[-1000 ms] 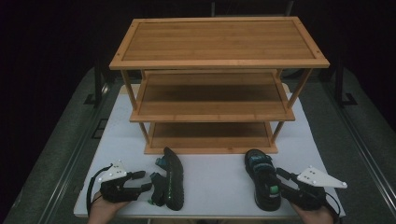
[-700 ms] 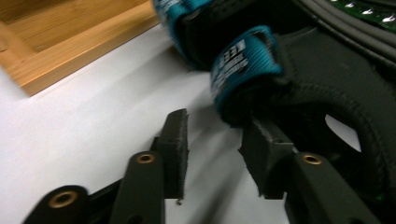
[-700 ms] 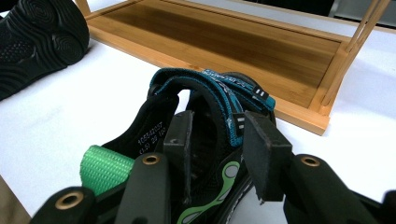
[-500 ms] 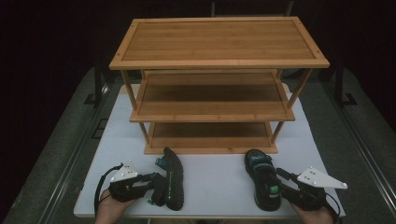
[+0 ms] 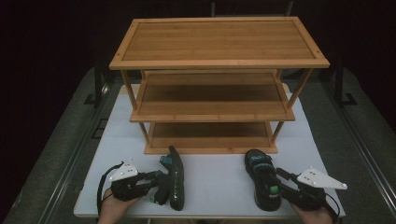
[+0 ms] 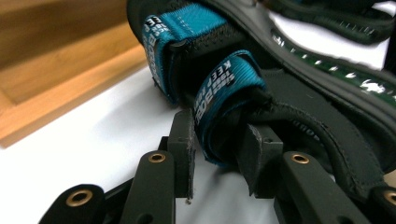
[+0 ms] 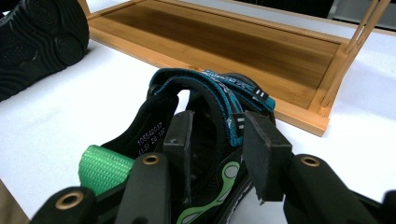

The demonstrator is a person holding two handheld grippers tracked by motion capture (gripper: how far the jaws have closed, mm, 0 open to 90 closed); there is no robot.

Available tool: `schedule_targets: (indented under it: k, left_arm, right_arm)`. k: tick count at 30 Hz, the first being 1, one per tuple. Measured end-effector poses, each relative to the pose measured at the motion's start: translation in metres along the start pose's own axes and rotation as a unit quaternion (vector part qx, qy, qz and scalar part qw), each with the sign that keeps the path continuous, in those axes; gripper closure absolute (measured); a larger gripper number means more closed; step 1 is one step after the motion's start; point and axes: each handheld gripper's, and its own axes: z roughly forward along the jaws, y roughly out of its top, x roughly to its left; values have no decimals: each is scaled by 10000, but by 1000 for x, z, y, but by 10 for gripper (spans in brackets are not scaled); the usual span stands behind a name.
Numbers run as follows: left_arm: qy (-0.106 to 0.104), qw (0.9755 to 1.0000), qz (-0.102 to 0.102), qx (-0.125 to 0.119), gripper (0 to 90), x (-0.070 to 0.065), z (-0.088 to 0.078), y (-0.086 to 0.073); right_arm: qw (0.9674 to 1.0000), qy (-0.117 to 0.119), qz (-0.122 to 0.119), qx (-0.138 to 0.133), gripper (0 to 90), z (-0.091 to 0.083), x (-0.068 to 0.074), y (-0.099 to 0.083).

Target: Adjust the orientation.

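Note:
Two black sandals with teal straps lie on the white table (image 5: pixel 215 186). The left sandal (image 5: pixel 175 179) rests on its side, sole facing right. My left gripper (image 5: pixel 159 187) is at its strap side; its jaws have just been closing. In the left gripper view that gripper (image 6: pixel 219 149) pinches a teal and black strap (image 6: pixel 224 88) between its pads. The right sandal (image 5: pixel 261 179) stands upright. My right gripper (image 5: pixel 279 180) holds its near end. In the right gripper view the gripper (image 7: pixel 219 140) has one pad inside the sandal (image 7: pixel 205 116) and one outside its strap.
A three-tier bamboo rack (image 5: pixel 212 116) stands just behind both sandals, and its bottom shelf (image 7: pixel 224 42) is bare. The left sandal's sole (image 7: pixel 37 37) shows at the left of the right gripper view. The table's near edge lies just behind both hands.
My left gripper has shifted a little right onto the left sandal and its jaws have closed on the strap. The right gripper and right sandal have not moved.

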Motion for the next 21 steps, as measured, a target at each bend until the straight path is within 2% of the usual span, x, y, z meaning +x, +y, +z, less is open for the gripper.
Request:
schedule_targets:
  k: [4,9,17,20,21]
  left_arm:
    - [-22,9999,56,-118,674,-3,1,5]
    - [-200,9992,-8,-351,674,-4,3,10]
    - [-259,9991,74,-338,674,-9,18,20]
    - [-366,9988,89,-300,672,-10,26,22]
    - [-455,9983,40,-365,665,-12,30,23]
  right_arm:
    - [10000,-6,-4,-13,628,0,0,0]
    - [10000,-1,7,-27,628,1,0,-1]
    - [10000,-33,7,-4,621,2,0,-1]
    - [10000,-42,9,-7,621,2,0,-1]
    - [10000,-40,10,-6,621,2,0,-1]
